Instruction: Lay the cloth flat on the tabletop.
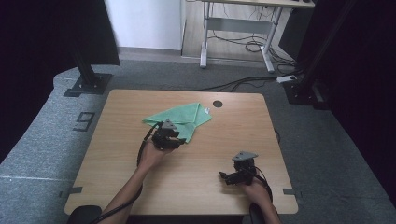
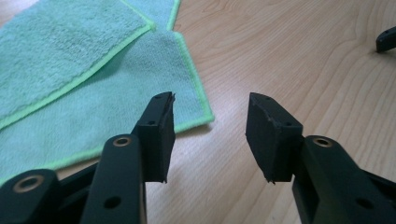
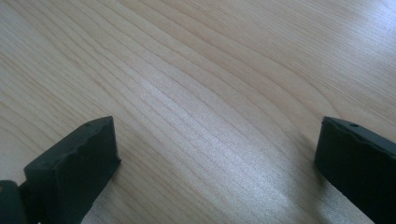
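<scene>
A green cloth lies folded on the wooden table, towards the back middle. In the left gripper view the cloth shows two folded layers with bright green hems, and one corner points at the gap between the jaws. My left gripper sits at the cloth's near edge; its jaws stand open with bare wood between them. My right gripper rests low near the table's front right, wide open over bare wood, holding nothing.
A round dark hole sits in the tabletop behind the cloth. Black frame posts stand off the table's back corners. A desk with cables stands farther back on the grey floor.
</scene>
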